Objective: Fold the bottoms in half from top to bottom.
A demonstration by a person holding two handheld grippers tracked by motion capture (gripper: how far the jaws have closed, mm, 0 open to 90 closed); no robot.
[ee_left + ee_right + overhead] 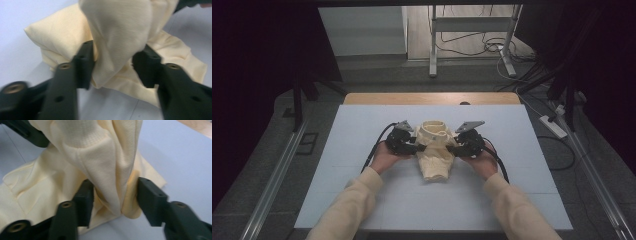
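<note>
A pale yellow garment lies bunched in the middle of the light blue table cover, its collar end toward the far side. My left gripper reaches in from the left and my right gripper from the right, both at the garment's sides. In the left gripper view the left gripper has its jaws apart around a hanging fold of the garment, with a gap at the right jaw. In the right gripper view the right gripper stands open around another loose fold of the garment.
The table cover lies on a wooden table whose far edge shows behind it. Metal rails run along both sides of the table. A desk frame and cables sit on the floor beyond.
</note>
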